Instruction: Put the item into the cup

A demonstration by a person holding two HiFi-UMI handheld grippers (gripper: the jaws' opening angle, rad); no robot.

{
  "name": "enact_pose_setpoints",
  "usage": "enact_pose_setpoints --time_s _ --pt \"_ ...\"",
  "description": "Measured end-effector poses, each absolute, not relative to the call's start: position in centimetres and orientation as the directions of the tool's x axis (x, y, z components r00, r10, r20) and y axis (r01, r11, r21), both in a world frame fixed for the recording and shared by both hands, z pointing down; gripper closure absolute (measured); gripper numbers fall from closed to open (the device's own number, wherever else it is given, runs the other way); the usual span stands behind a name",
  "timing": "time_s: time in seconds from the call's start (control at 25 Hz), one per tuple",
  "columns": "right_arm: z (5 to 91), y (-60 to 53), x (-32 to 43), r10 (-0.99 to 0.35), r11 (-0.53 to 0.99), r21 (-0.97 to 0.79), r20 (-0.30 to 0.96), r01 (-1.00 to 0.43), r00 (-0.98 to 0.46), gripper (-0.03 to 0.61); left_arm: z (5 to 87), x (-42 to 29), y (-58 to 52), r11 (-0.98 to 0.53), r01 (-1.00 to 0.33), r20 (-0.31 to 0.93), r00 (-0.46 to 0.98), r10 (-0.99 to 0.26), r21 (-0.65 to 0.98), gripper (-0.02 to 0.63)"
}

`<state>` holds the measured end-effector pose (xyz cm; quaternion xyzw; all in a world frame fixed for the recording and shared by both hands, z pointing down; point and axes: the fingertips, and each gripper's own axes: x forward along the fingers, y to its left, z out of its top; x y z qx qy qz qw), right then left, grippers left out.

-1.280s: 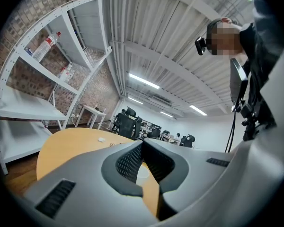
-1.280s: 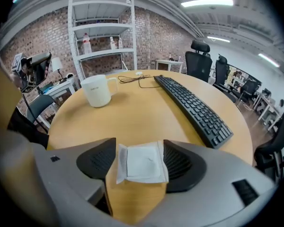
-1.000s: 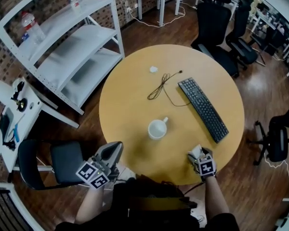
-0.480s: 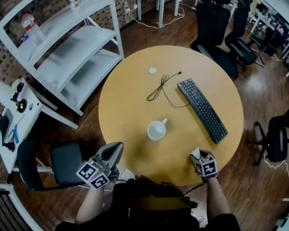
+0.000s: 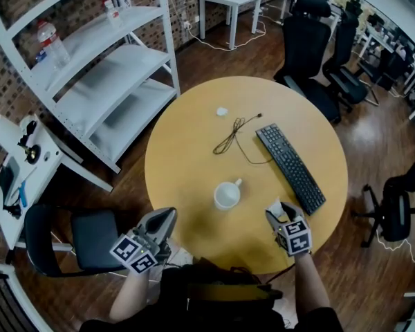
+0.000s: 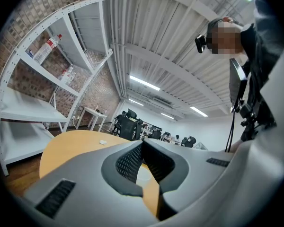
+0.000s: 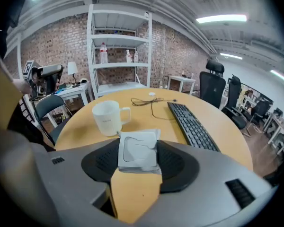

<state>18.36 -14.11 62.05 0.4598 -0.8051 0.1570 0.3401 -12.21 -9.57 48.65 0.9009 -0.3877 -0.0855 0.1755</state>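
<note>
A white cup (image 5: 226,195) with a handle stands upright near the middle of the round wooden table (image 5: 187,158). In the right gripper view the cup (image 7: 107,118) sits just ahead and to the left of the jaws. My right gripper (image 5: 277,216) hovers over the table's near right part, shut on a small flat white packet (image 7: 138,149) pinched between its pads. My left gripper (image 5: 162,220) hangs off the table's near left edge, with its jaw tips (image 6: 142,143) together and nothing between them.
A black keyboard (image 5: 290,167) lies to the right of the cup, with a thin black cable (image 5: 232,135) and a small white scrap (image 5: 221,111) beyond it. A white shelf rack (image 5: 104,81) stands at the left and a chair (image 5: 90,234) below it. Office chairs (image 5: 311,40) stand behind the table.
My right gripper's jaws have come together on the white packet, and the gripper has moved slightly up and left, toward the cup. The left gripper has stayed put.
</note>
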Motion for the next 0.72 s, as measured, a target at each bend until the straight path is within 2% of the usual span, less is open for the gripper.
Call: enact_pose_setpoints --time_s 0.32,0.72 --pt "55.8 -18.1 9.7 -0.655 0.647 0.067 0.560 -0.760 -0.508 0.339 48.2 -15.7 -9.2 -0.575 -0.732 -0.049 0.602 -0.797 0.367 0.618" --pt "57.1 -19.3 2.9 -0.560 0.726 -0.040 0.544 -0.686 -0.625 0.337 48.9 -20.4 -7.2 -0.466 -0.802 -0.035 0.490 -0.871 0.375 0.620"
